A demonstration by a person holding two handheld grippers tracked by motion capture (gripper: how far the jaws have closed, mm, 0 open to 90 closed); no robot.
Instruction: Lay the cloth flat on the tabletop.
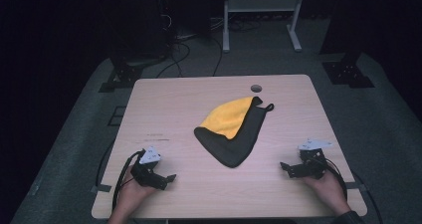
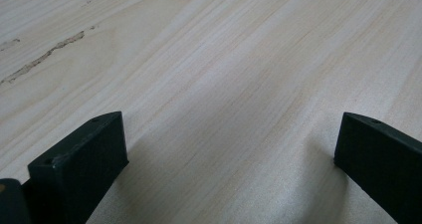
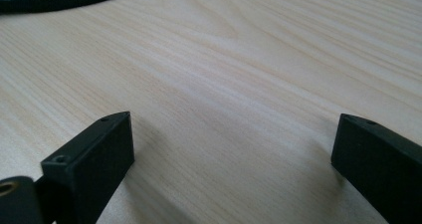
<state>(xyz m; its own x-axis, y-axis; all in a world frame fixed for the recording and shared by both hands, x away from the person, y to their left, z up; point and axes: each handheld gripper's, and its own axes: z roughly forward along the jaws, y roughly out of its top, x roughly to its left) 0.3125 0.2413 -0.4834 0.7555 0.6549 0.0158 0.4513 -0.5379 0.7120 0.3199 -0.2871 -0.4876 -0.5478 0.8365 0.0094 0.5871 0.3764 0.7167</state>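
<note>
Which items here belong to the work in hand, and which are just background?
In the job:
- yellow and black cloth, folded over, mid-table
- left tongs, open, empty
- right tongs, open, empty
- wooden table

Just lying about:
- white metal frame on the floor beyond the table
- floor cables

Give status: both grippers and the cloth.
Left gripper open, right gripper open, both low over the table, nothing between jaws. Yellow-and-black cloth folded mid-table, untouched, apart from both. Path to it clear.
</note>
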